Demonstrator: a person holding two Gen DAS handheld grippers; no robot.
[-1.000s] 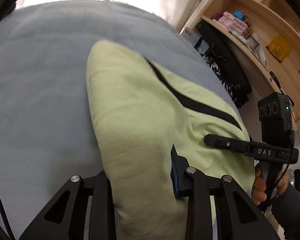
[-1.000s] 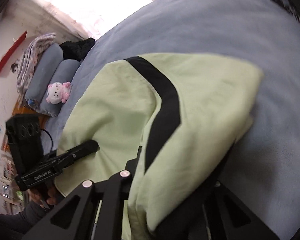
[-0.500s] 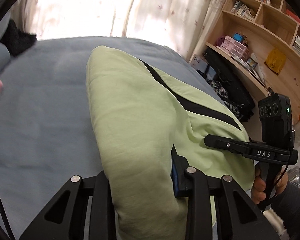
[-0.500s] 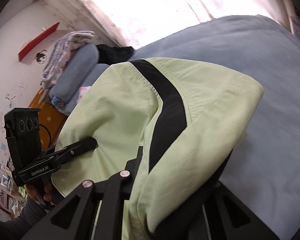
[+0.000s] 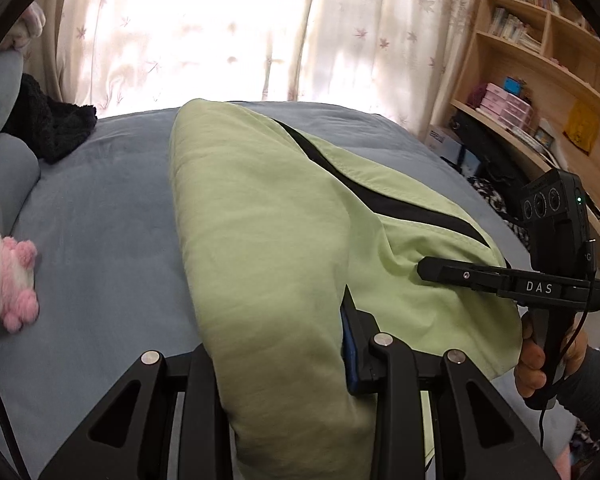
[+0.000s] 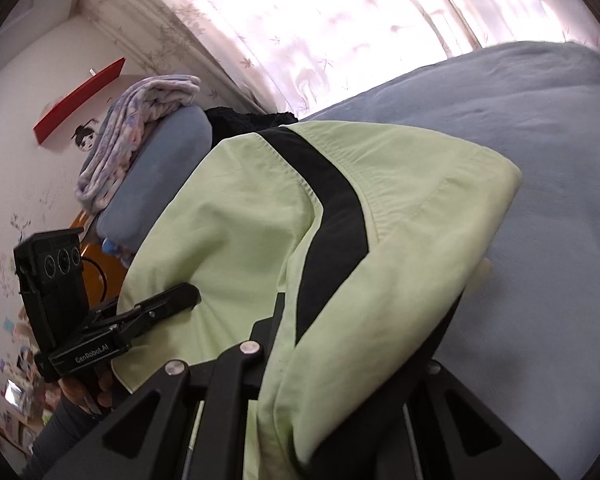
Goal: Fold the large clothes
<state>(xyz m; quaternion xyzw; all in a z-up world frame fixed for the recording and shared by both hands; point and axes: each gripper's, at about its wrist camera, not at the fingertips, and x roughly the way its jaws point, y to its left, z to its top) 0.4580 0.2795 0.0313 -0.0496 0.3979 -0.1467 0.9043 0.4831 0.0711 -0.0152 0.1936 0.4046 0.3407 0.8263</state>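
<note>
A light green garment [image 5: 268, 240] with a black stripe [image 5: 380, 196] fills the middle of the left wrist view, bunched into a thick fold that drapes from the lower centre of the frame up towards the blue bedsheet [image 5: 100, 240]. The left gripper [image 5: 284, 364] at the bottom centre has its jaws clamped on a thick wad of that green cloth; a blue pad shows on the inner face of the right-hand finger [image 5: 352, 356]. At the right edge of the same frame the right gripper [image 5: 424, 270] pinches the garment's other edge, a hand [image 5: 540, 364] wrapped round its handle.

In the right wrist view the garment [image 6: 380, 240] again covers the centre, its black stripe [image 6: 332, 216] curving down the middle, and the near gripper's jaws at the bottom are buried in the cloth, closed on it. The left gripper [image 6: 192, 294] shows at lower left, biting the green edge.

A pink and white plush toy [image 5: 4, 276] lies at the left edge of the left wrist view, a black fuzzy cloth [image 5: 48, 128] at upper left, sunlit curtains [image 5: 220, 32] across the top, and wooden bookshelves [image 5: 540, 60] at upper right.
</note>
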